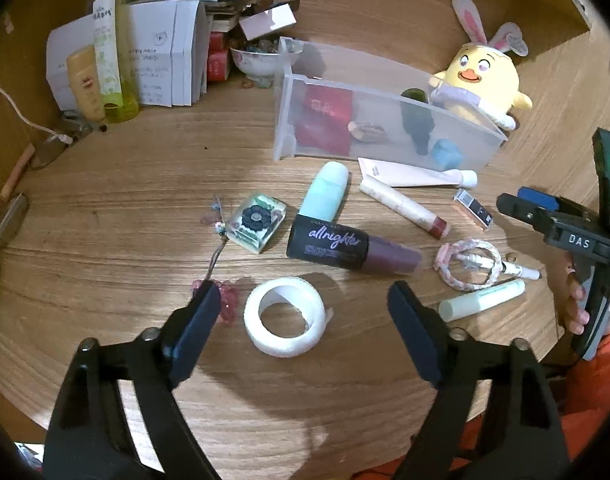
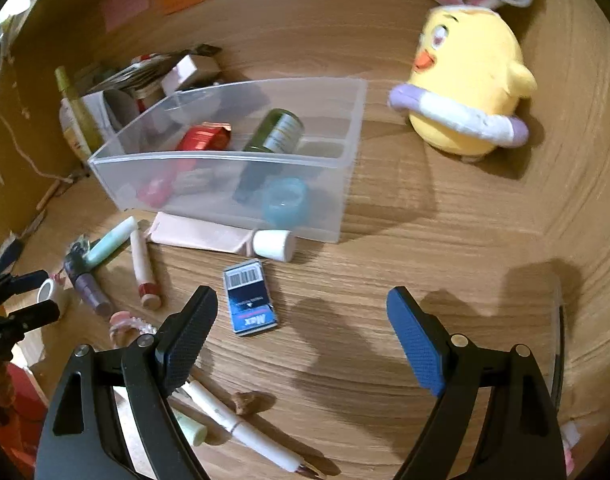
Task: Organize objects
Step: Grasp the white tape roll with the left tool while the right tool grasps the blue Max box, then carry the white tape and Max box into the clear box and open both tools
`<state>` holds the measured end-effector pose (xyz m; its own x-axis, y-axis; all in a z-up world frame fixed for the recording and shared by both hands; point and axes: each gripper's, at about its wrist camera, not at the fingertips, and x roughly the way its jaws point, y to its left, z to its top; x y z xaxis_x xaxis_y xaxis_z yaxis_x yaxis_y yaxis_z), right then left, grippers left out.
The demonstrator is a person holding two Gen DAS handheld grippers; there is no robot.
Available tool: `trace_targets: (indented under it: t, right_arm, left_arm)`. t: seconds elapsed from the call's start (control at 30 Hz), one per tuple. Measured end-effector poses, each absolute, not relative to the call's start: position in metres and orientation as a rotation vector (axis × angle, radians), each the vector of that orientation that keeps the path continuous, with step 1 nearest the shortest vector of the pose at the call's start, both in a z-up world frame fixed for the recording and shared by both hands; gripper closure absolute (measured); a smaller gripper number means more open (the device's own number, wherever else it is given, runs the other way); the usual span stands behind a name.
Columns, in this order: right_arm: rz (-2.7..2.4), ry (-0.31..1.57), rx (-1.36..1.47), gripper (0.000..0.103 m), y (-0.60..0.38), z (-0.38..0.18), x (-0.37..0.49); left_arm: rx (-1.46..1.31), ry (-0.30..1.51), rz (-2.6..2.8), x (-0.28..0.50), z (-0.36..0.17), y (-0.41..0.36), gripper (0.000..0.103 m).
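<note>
A clear plastic bin (image 1: 385,92) (image 2: 209,164) on the wooden table holds a red packet (image 1: 325,120), a dark green bottle (image 2: 273,136) and a blue round item (image 2: 285,200). In front lie a white tape roll (image 1: 283,320), a black "allnighter" bottle (image 1: 337,246), a mint tube (image 1: 325,192), a pink tube (image 2: 209,236), a lipstick (image 1: 405,208), a small blue box (image 2: 251,300), a hair tie (image 1: 465,264) and pens. My left gripper (image 1: 303,300) is open, just above the tape roll. My right gripper (image 2: 303,308) is open and empty, near the blue box.
A yellow chick plush (image 2: 469,80) (image 1: 485,76) stands right of the bin. Papers, bottles and a bowl (image 1: 261,60) crowd the back left. A resin block (image 1: 257,220) and a beaded charm (image 1: 221,240) lie left of the black bottle. The right gripper shows in the left wrist view (image 1: 565,224).
</note>
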<state>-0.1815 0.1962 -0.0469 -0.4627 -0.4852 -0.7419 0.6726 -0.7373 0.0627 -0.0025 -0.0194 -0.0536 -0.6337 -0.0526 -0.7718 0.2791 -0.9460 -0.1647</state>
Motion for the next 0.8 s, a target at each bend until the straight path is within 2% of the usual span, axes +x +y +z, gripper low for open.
trace_targets:
  t: [0.17, 0.23, 0.27, 0.33, 0.43, 0.6, 0.8]
  right_arm:
    - [-2.142, 0.385, 1.011, 0.021, 0.177, -0.055, -0.177]
    - [-2.123, 0.416, 1.022, 0.037, 0.17, -0.059, -0.176]
    - [-2.111, 0.435, 1.028, 0.041, 0.166, -0.061, -0.176]
    - [-2.088, 0.467, 1.032, 0.053, 0.16, -0.065, -0.175]
    - [-2.07, 0.512, 1.016, 0.061, 0.152, -0.07, -0.17]
    - [-2.053, 0.509, 1.009, 0.078, 0.149, -0.071, -0.169]
    - [-2.067, 0.497, 0.985, 0.078, 0.153, -0.066, -0.168]
  left_arm:
    - [1.227, 0.367, -2.653, -0.001, -0.054, -0.017, 0.032]
    - [1.221, 0.341, -2.648, 0.0, -0.055, -0.017, 0.038]
    - [1.218, 0.334, -2.647, 0.001, -0.054, -0.017, 0.04]
    - [1.214, 0.328, -2.648, 0.001, -0.054, -0.018, 0.05]
    - [1.23, 0.328, -2.656, 0.0, -0.056, -0.019, 0.064]
    - [1.213, 0.331, -2.658, 0.0, -0.054, -0.02, 0.064]
    - [1.167, 0.341, -2.669, 0.0, -0.042, -0.021, 0.064]
